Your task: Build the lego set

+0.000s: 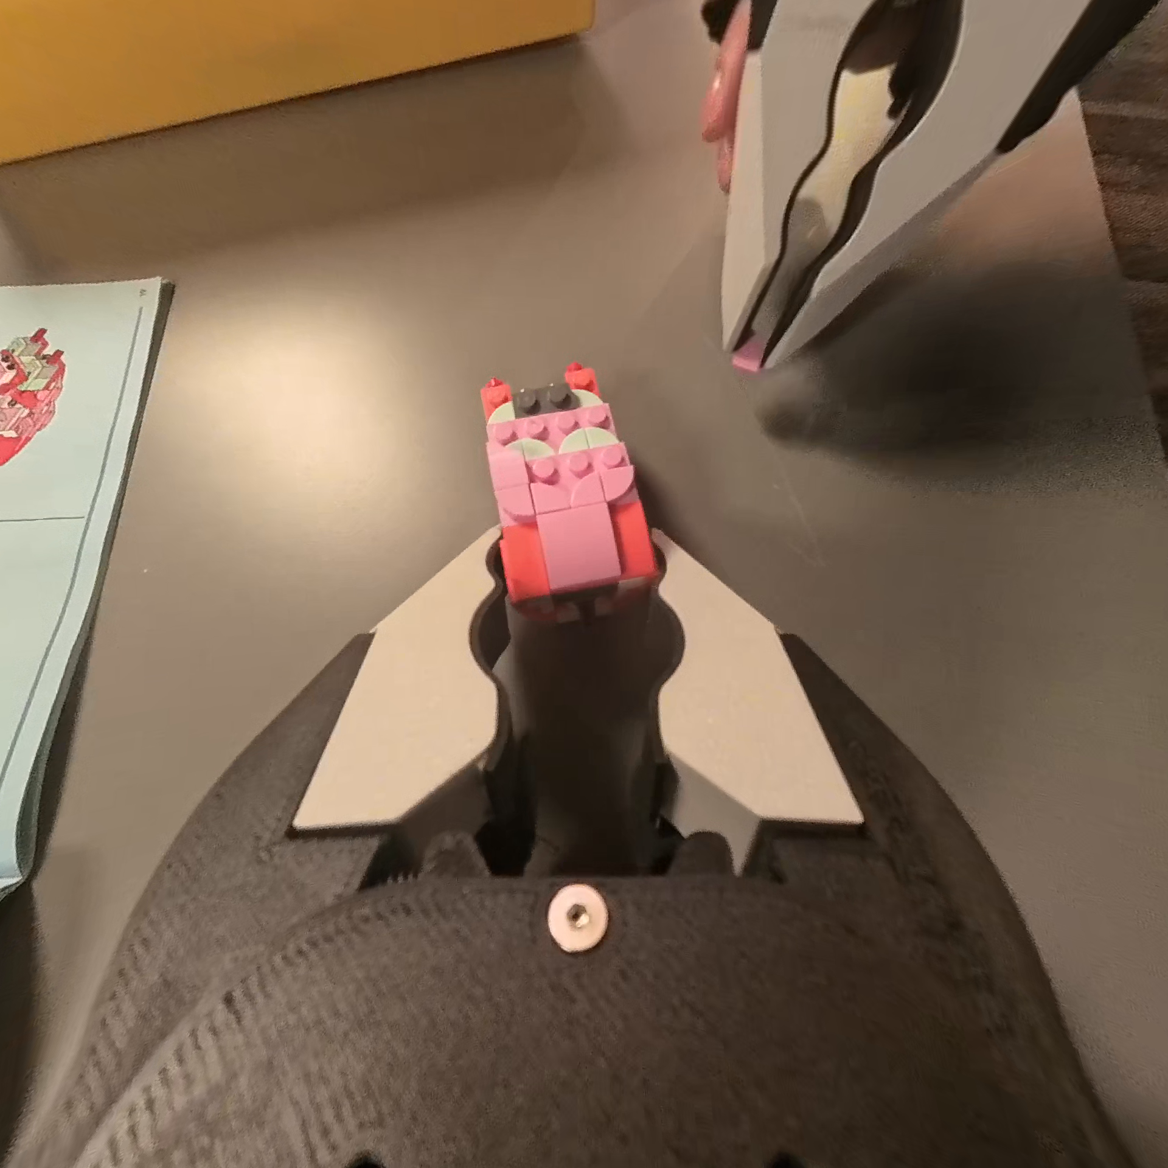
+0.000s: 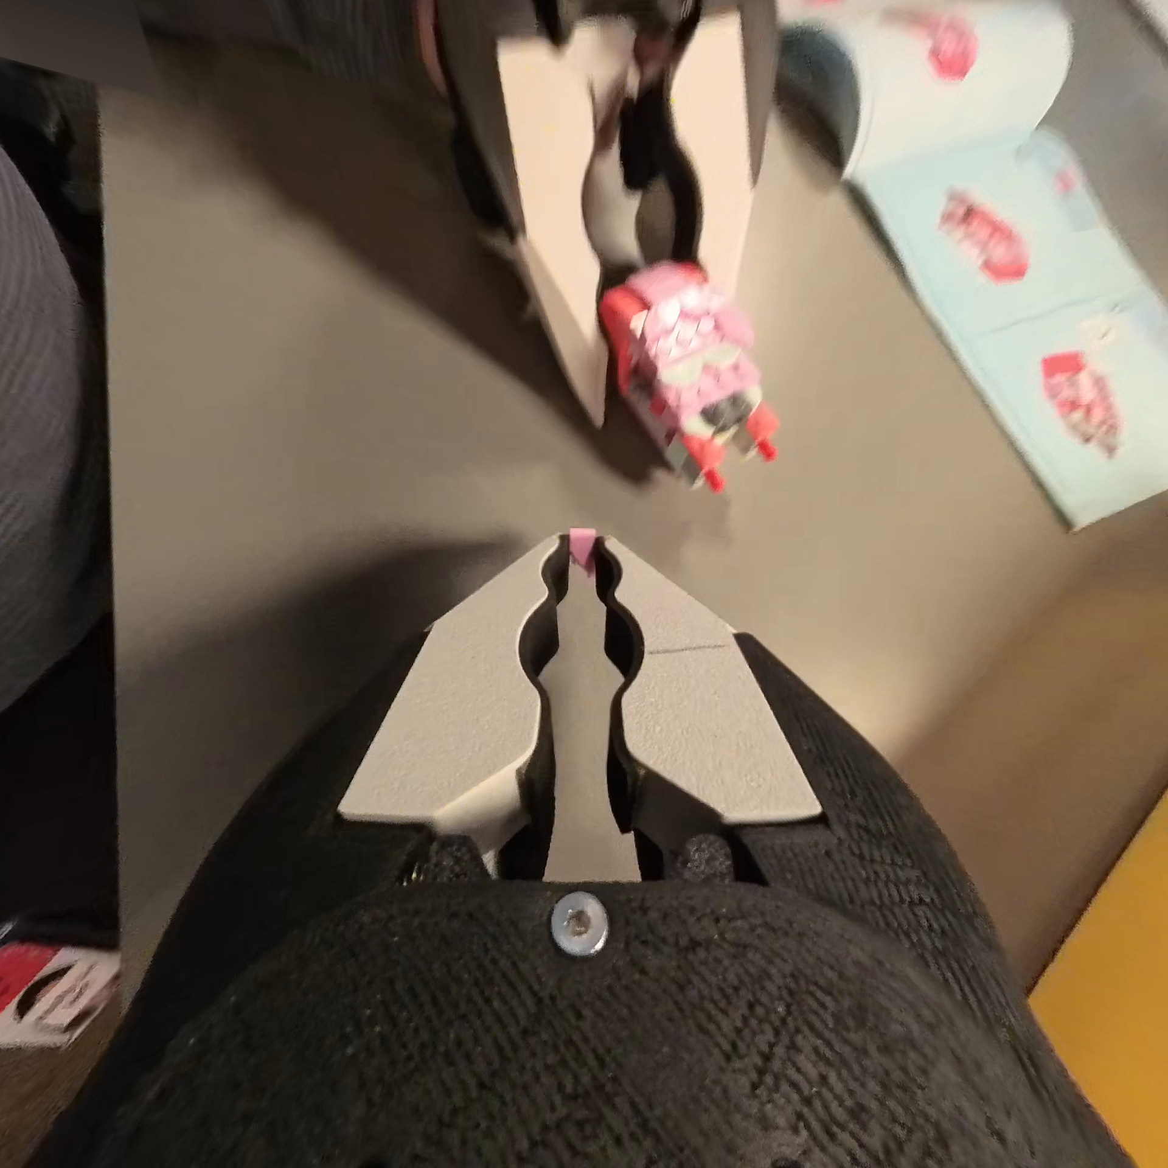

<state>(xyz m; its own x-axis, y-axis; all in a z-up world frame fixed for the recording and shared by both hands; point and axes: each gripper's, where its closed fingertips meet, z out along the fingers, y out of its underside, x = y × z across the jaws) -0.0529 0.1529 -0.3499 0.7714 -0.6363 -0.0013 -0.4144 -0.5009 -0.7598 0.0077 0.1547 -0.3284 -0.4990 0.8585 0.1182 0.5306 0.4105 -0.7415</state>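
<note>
Pose first: left hand-held gripper (image 1: pixel 578 562) reaches level over the grey worktop (image 1: pixel 316 354), both pads pressed on the red near end of a pink-and-red brick model (image 1: pixel 556 480) that sticks out forward. Right hand-held gripper (image 2: pixel 583 548), far right in the left wrist view, tilts steeply down, tips near the worktop, pinching a small pink brick (image 2: pixel 581 547). A pale blue instruction booklet (image 1: pixel 63 505) lies left; its print is too small to read. A yellow box (image 1: pixel 253 57) sits far left.
</note>
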